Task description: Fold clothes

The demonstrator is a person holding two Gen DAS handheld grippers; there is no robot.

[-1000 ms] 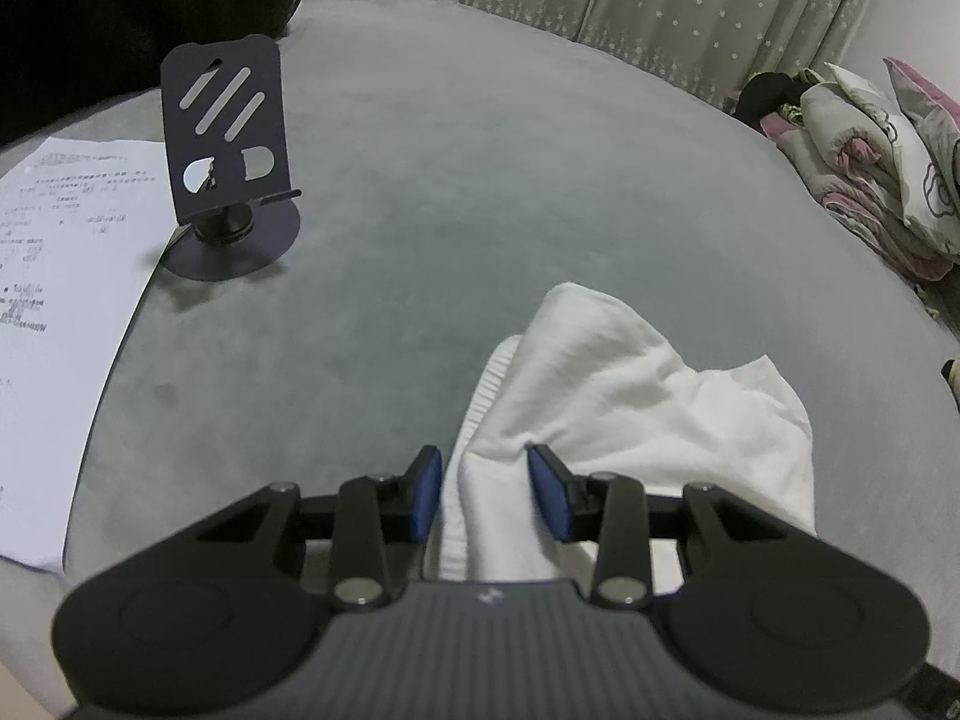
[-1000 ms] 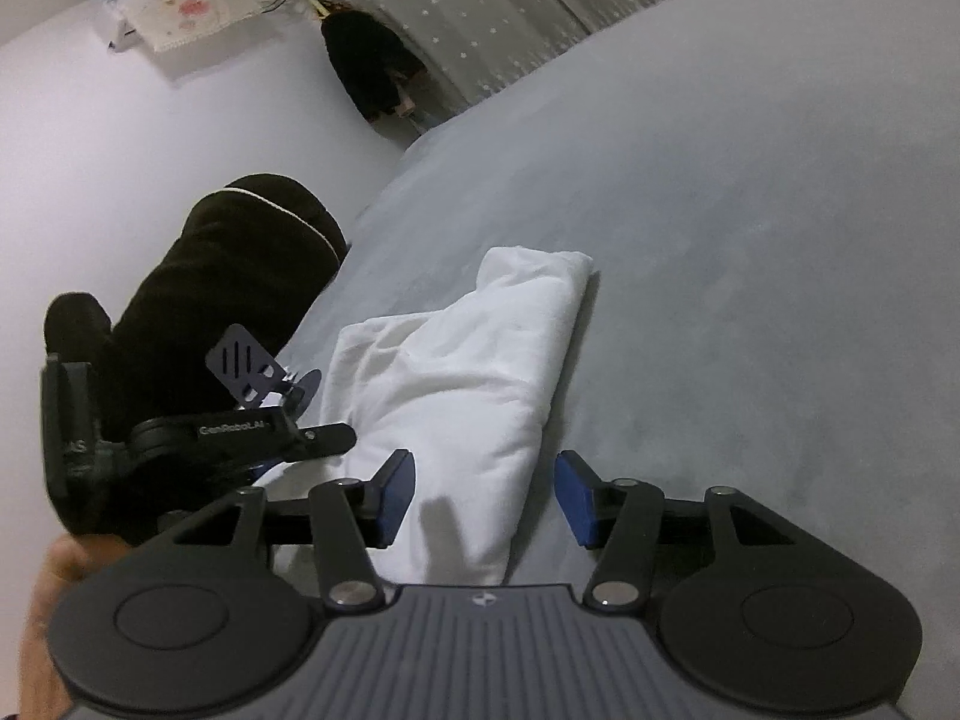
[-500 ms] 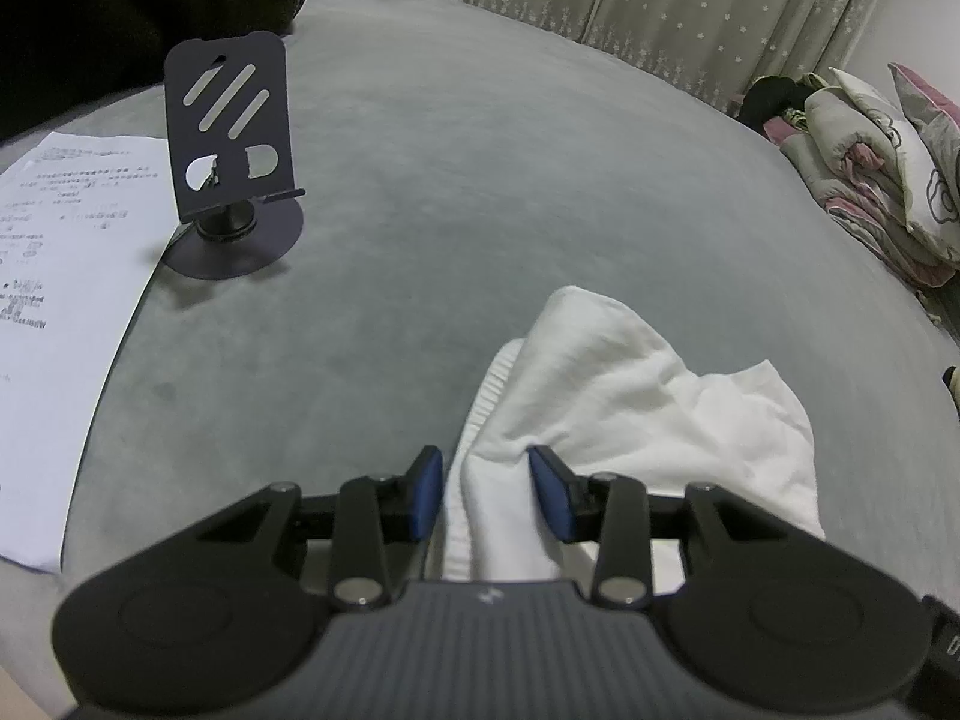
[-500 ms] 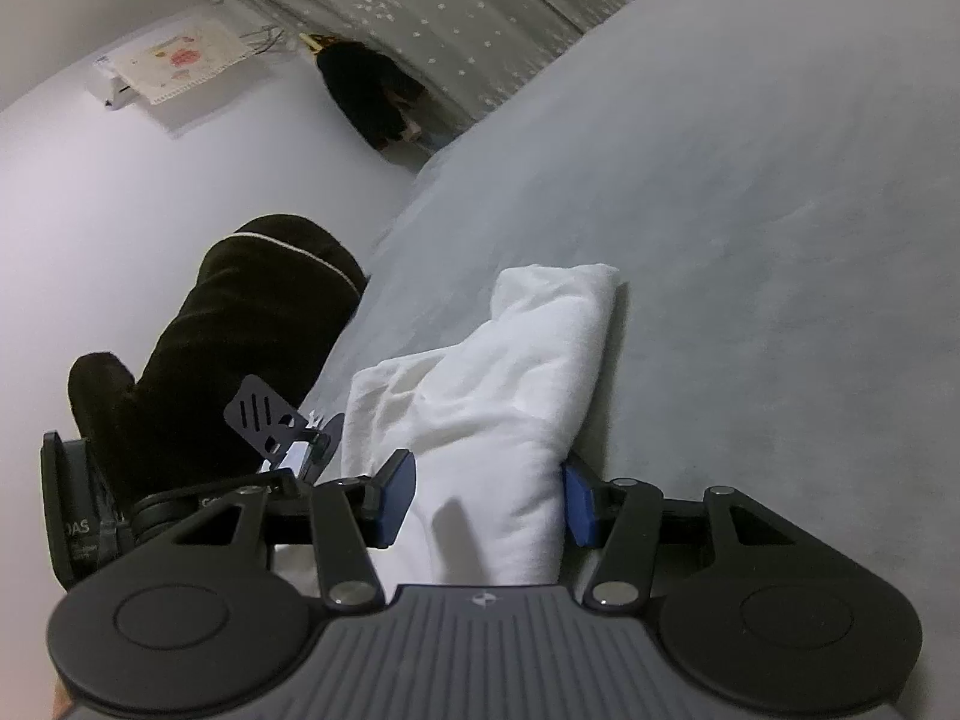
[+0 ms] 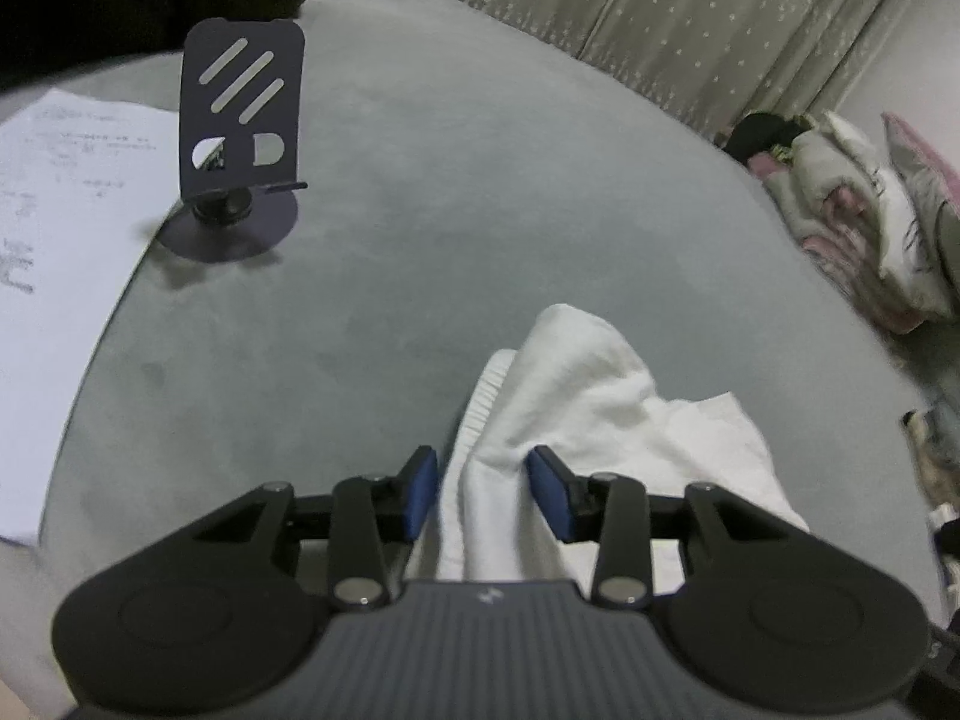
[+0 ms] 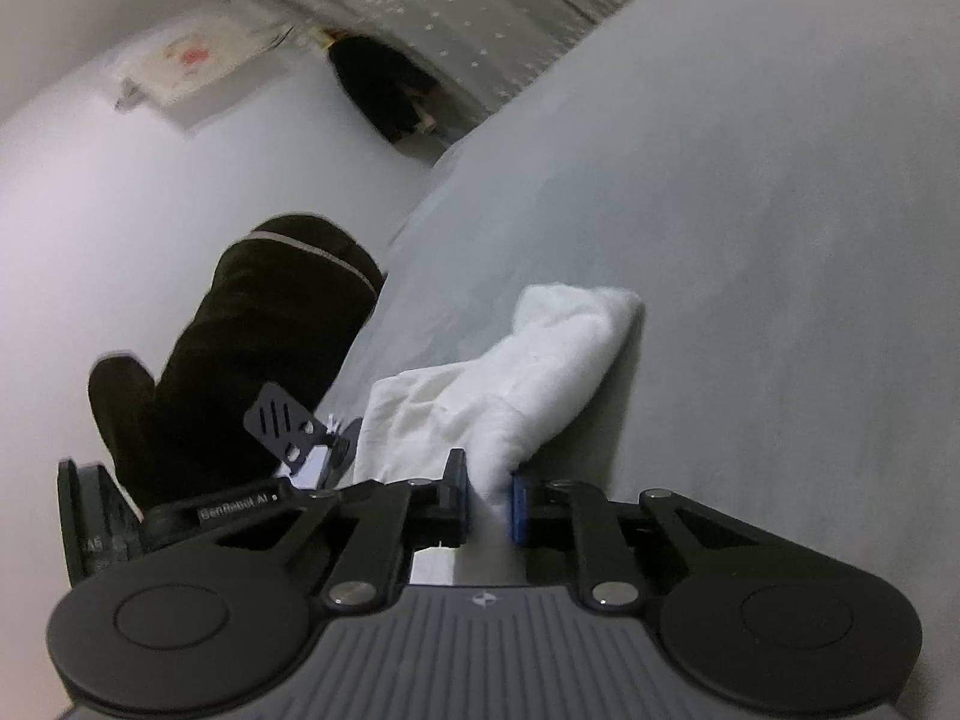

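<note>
Your right claw [image 6: 489, 501] pinches the white garment [image 6: 528, 372] lying on the grey bed [image 6: 780, 240]; your left claw [image 5: 485, 492] straddles a bunched fold, part-open. It's soft and light: grip hems.

- The right gripper [image 6: 487, 501] is pinching a bunched fold of the white garment [image 6: 510, 384], its blue pads pressing the cloth from both sides with only a narrow gap between them.
- The garment is lying rumpled on the grey bed cover [image 6: 750, 240], its rolled far end pointing away from the camera.
- The left gripper [image 6: 240, 507] is showing at the lower left edge, lying just beside the garment's near corner; its fingertips are hidden, so its grip is unclear.
- A dark phone stand [image 6: 282, 420] is tilting behind it, touching what is probably a sheet of paper [image 6: 312, 468].
- A black plush shape [image 6: 252, 348] is sitting against the white wall [image 6: 120, 210], beside the bed's edge.
- Spotted curtains [image 6: 456, 6] are hanging in the blurred background.
</note>
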